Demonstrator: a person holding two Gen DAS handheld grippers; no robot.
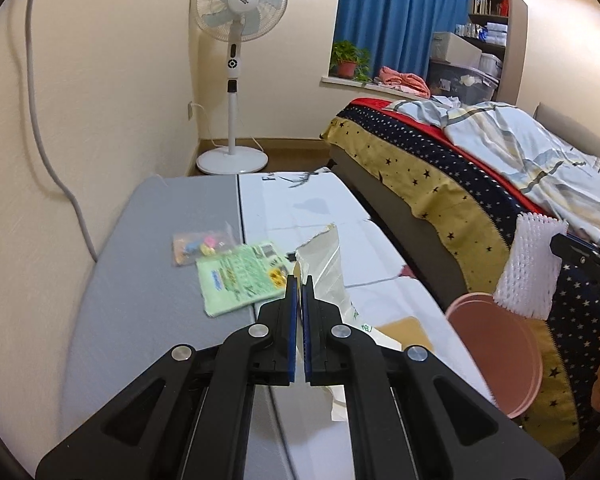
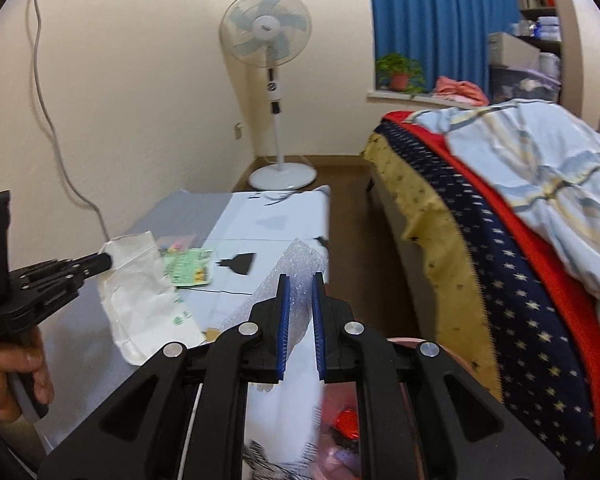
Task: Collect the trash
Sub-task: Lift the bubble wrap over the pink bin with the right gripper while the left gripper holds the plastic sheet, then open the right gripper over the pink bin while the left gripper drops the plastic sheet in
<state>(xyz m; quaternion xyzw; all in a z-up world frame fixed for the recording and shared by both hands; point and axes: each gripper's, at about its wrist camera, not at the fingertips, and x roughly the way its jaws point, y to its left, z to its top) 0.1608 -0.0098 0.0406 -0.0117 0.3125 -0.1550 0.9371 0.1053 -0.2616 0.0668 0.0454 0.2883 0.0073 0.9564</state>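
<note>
My left gripper [image 1: 300, 280] is shut on the top edge of a crumpled white plastic bag [image 1: 326, 264] and lifts it off the table; the same bag [image 2: 140, 296] shows in the right wrist view, pinched by that gripper [image 2: 104, 260]. My right gripper [image 2: 299, 280] is shut on white foam netting [image 2: 296, 276]. In the left wrist view this netting [image 1: 530, 264] hangs from the right gripper [image 1: 556, 242] above a pink bin [image 1: 496, 348]. A green packet [image 1: 244, 278] and a small clear bag of coloured bits [image 1: 202, 244] lie on the table.
The low table [image 1: 140, 272] is grey on the left, white on the right. A bed with a starred cover [image 1: 460, 200] stands close on the right. A standing fan [image 1: 236, 80] is at the far wall. The bin holds red and pink trash [image 2: 346, 420].
</note>
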